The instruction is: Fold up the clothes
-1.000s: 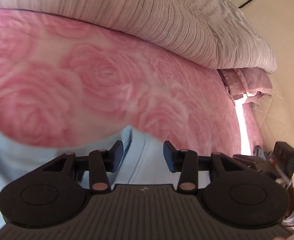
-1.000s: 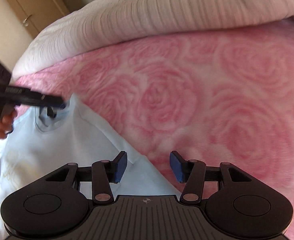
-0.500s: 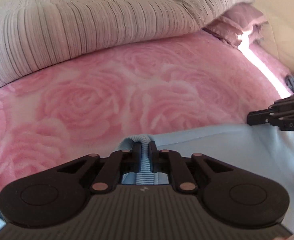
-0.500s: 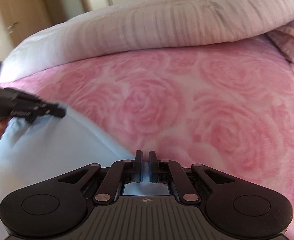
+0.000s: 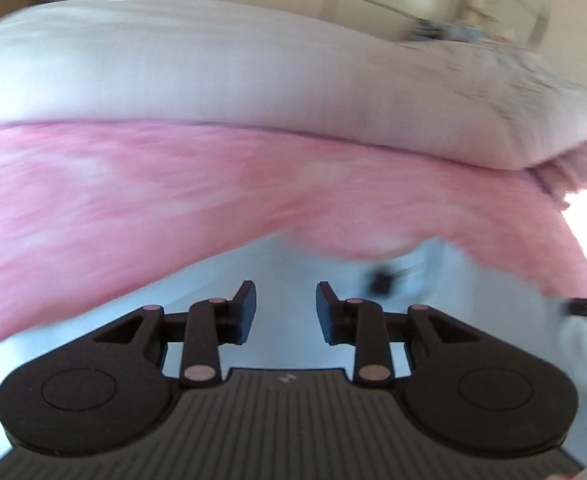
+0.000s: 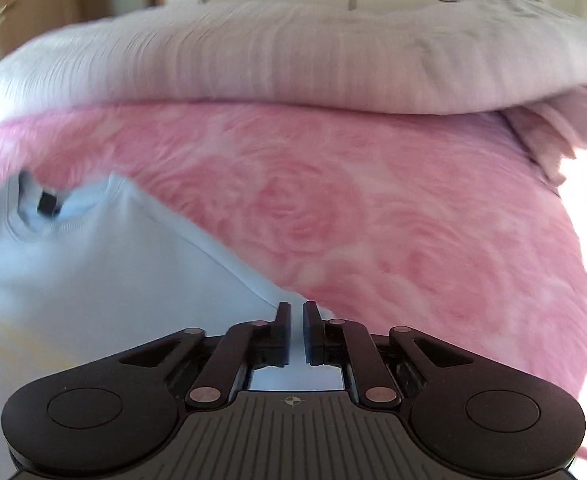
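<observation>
The left gripper (image 5: 285, 312) is letting go: half a second ago its two fingers were pinched together on the blue shirt's (image 5: 289, 264) ribbed neck, and now they are standing wide apart with only flat shirt showing between them in the lower middle of the frame. The right gripper (image 6: 297, 330) is no longer wide apart like one second ago; its fingers are squeezing the shirt's edge in the lower middle of its frame. In the right view the shirt's neck is showing at the upper left now, and both pictures are getting blurry.
</observation>
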### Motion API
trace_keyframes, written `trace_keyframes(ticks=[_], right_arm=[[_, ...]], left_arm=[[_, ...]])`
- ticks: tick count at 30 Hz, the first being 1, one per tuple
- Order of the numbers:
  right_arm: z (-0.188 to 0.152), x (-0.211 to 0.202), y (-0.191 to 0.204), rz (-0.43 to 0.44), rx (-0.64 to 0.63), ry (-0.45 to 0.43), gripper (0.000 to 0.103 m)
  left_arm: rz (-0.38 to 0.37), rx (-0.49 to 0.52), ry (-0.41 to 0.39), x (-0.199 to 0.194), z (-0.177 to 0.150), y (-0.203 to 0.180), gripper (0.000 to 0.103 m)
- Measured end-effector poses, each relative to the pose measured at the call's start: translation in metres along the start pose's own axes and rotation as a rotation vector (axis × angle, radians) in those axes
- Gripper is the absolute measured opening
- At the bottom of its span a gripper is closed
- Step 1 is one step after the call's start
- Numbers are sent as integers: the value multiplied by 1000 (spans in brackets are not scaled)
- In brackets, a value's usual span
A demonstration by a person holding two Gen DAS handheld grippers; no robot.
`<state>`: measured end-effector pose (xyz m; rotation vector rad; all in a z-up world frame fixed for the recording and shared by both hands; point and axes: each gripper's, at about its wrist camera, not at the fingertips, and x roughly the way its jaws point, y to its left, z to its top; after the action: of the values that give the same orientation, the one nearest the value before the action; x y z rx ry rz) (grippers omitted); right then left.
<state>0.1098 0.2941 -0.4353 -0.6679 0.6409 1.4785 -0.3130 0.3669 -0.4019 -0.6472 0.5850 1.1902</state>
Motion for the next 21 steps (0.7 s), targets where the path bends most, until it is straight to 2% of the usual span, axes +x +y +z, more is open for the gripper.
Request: trace_keyframes(ticks=[2,5,7,10,11,12,13,14,15,17,21], right_arm=[[-12,-14,-6,-47,29,23,10],[-38,-33,-17,-149,82,118,10],[-56,-50,-22,-180,176,200,10],[-76,-89,-18,-164,327,267,11],[-80,-104,-12,-157,365,280,16],[-83,-118,-3,-144,400,282,33],[-85,-133,6,-131,430,283,45],[-83,-148,17,-124,431,279,65],[-81,-163,28,-118,433,274,70],[-78,-194,50,-104,436,265,71],[-71,-256,94,-76,443,246,71]], left_arm=[[104,-45,25,-26,-20,36,27],[253,-108,155,-49,-53,73,27],[295,-116,207,-65,-70,81,28],[324,-107,266,-89,-86,79,28],[319,-114,280,-100,-89,78,29],[307,-127,289,-112,-91,77,30],[289,-144,304,-124,-91,77,31],[262,-168,319,-137,-89,76,31],[235,-197,323,-151,-87,77,32],[177,-226,325,-184,-81,75,33],[124,-187,334,-248,-69,61,39]])
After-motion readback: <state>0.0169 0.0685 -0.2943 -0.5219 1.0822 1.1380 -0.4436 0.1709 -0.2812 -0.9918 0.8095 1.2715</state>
